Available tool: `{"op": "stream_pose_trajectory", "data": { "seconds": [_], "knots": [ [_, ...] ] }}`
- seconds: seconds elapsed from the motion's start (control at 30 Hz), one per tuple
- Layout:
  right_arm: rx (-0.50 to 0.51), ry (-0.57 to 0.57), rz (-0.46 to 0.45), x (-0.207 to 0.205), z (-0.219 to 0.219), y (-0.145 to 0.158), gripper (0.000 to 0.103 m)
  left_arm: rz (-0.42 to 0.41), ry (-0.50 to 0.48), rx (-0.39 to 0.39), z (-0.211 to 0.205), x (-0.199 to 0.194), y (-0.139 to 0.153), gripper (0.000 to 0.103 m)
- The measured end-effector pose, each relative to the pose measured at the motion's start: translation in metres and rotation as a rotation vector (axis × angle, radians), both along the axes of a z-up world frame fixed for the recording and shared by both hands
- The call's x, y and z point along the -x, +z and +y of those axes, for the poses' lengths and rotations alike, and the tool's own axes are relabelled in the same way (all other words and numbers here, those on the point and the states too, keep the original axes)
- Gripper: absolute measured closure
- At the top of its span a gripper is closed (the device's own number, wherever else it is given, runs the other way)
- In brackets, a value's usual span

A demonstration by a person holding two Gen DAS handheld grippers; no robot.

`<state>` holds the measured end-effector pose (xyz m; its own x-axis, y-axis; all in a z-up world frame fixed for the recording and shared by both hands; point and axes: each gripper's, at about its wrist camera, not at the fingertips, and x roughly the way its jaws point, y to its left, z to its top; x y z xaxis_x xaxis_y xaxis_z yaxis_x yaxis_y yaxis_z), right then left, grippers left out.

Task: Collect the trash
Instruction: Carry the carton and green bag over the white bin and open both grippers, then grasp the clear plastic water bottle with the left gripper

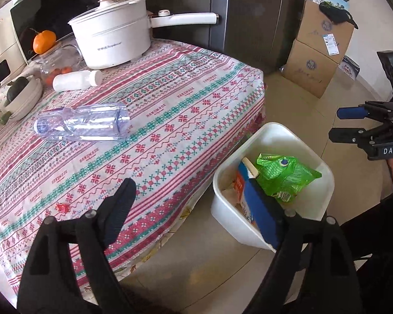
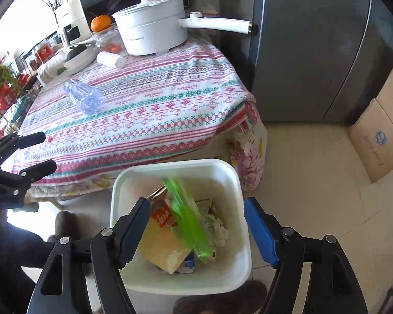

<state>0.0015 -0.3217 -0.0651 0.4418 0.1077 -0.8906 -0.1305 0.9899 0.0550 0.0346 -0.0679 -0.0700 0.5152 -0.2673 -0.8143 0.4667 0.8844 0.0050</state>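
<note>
Right wrist view, blurred green wrapper (image 2: pixel 190 219) over bin (image 2: pixel 238 183), crumpled paper below

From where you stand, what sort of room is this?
Probably a home kitchen or dining corner: a white long-handled cooking pot sits on a patterned tablecloth, beside a tall grey refrigerator, with a white plastic trash bin on the tiled floor.

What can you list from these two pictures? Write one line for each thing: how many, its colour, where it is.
bin: one, white, on the floor by the table corner
green bag: one, in the bin
clear bottle: one, lying on the tablecloth
white bottle: one, lying near the pot
pot: one, white, at the table's back
orange: one, behind the pot
cardboard boxes: two, brown, stacked by the wall
left tongs: black, open
right tongs: black, open, over the bin
</note>
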Motion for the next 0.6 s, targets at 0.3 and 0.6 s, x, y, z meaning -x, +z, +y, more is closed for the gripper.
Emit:
{"op": "stream_pose_trajectory", "data": {
  "seconds": [0.3,0.6],
  "knots": [
    [0.001,-0.037,0.027,-0.013,0.008,-0.003,0.026,0.05,0.13,0.024,0.032,-0.024,0.004,0.016],
    [-0.004,-0.044,0.012,-0.046,0.029,0.009,0.021,0.115,0.362,0.103,0.077,-0.072,0.011,0.014]
  ]
}}
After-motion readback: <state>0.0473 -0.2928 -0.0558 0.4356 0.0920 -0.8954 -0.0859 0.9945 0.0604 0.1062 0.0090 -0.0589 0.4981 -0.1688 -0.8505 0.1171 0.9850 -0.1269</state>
